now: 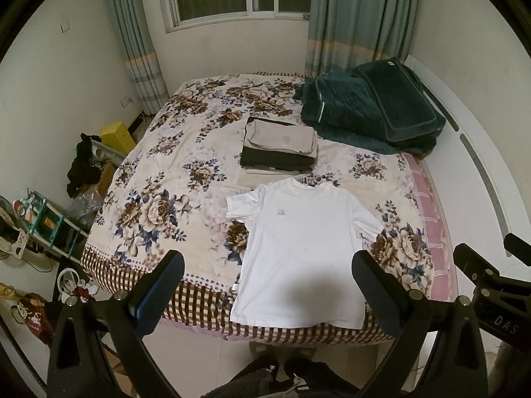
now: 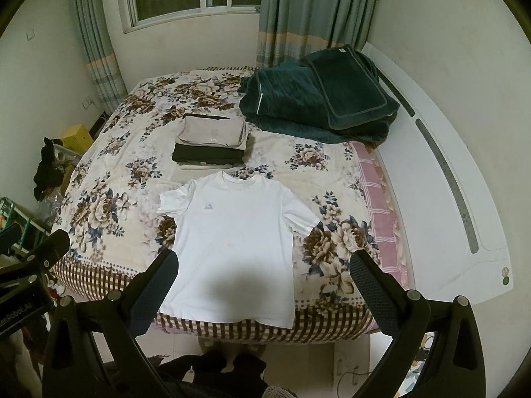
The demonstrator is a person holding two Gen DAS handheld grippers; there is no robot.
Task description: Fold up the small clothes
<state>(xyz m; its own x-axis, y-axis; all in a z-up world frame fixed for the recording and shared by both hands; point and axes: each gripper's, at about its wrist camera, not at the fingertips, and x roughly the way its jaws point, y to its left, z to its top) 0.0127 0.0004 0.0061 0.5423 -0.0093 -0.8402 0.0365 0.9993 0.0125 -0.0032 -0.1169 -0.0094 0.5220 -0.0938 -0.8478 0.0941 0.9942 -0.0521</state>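
White T-shirt (image 1: 298, 252) flat on bed (image 1: 159, 179); both grippers spread, empty; "DAS" on right gripper (image 1: 504, 321)

white T-shirts (image 1: 295, 252): 1, flat at the bed's (image 1: 149, 179) near edge | stacks of folded clothes (image 1: 278, 147): 1, mid-bed | dark green quilts (image 1: 371, 109): 1, far right corner | tools: 2, left tool (image 1: 267, 285), right tool (image 2: 265, 282)

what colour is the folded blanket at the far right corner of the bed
Dark teal green blanket, clearest in the right wrist view.
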